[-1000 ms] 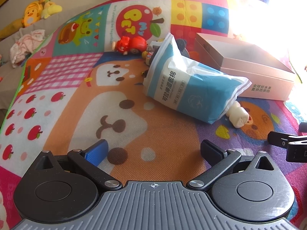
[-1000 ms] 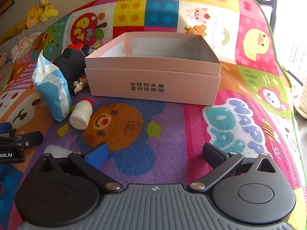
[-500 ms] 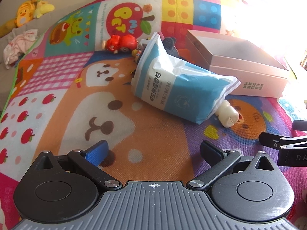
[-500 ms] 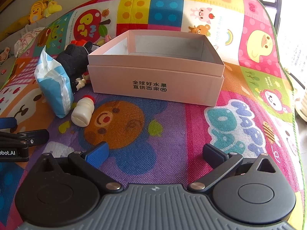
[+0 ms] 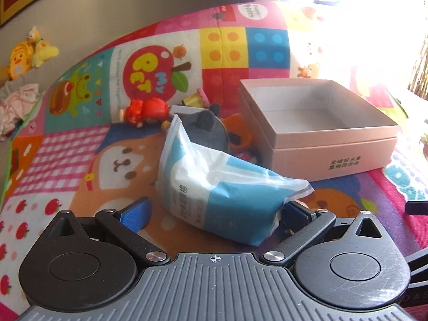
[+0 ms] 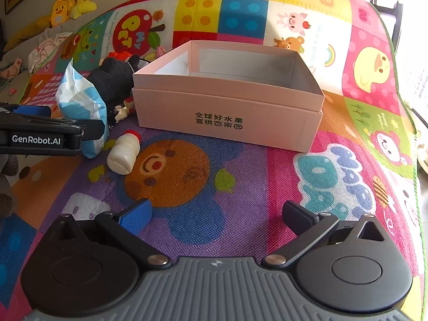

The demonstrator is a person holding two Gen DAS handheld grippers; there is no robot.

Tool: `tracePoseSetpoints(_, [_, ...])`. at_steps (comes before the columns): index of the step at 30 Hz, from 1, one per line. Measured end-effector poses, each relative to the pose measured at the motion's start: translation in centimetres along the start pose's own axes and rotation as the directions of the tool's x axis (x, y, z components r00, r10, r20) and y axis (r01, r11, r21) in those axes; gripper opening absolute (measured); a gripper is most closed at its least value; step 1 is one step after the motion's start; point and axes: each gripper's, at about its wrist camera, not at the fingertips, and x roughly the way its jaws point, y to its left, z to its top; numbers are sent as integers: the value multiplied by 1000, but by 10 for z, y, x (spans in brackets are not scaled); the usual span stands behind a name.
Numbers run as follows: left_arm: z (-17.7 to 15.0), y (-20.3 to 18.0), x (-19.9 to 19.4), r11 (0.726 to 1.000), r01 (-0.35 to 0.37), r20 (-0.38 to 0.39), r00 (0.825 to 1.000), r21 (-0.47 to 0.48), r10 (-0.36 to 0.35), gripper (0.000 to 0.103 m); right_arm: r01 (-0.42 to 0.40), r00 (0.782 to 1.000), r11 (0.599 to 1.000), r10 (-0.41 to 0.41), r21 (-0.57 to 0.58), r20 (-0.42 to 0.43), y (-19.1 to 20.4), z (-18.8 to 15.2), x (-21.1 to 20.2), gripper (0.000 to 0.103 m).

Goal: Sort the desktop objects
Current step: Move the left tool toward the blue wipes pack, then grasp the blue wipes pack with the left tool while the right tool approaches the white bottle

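Observation:
A blue and white soft tissue pack (image 5: 214, 184) lies on the colourful play mat, leaning on a black plush toy (image 5: 206, 128). My left gripper (image 5: 216, 211) is open, and the pack's near end sits between its fingers without being squeezed. In the right wrist view the same pack (image 6: 80, 99) shows behind the left gripper's finger (image 6: 88, 128). A small white bottle with a red cap (image 6: 124, 152) lies beside the pack. The open pink cardboard box (image 6: 227, 115) stands empty. My right gripper (image 6: 216, 211) is open above bare mat in front of the box.
A red toy (image 5: 145, 109) and other small toys sit behind the pack, left of the pink box (image 5: 334, 155). Yellow plush toys (image 6: 67, 5) and some cloth lie on a sofa at the far left. Strong window glare washes out the right side.
My left gripper has moved forward and to the right, so the tissue pack now sits between its open fingers. The right gripper has shifted only slightly.

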Motion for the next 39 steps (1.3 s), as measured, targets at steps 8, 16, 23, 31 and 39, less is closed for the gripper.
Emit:
tracePoseSetpoints(8, [-9,68,-5,976,-215,-8,977,-44,215,103,-164,986,978,160,-129,-43,40,27,8,79])
tracePoseSetpoints(16, [-24,95,-16,974,-183,-37,983,-131,180,103,-203,979,973,199,-110,-45,60,50,32,38])
tracePoseSetpoints(23, [-23,96,-22,972,-160,-14,987,-172,160,103,-152,988,978,150,-143,-22,34,33,15,27])
tracePoseSetpoints(31, [-1,94,18,955,-261,-30,965,-143,260,103,-63,998,997,64,-42,15,-10,4,-6,49])
tracePoseSetpoints(39, [-4,99,27,956,-271,-56,962,-115,266,86,-44,998,999,44,-5,52,-17,-7,-5,84])
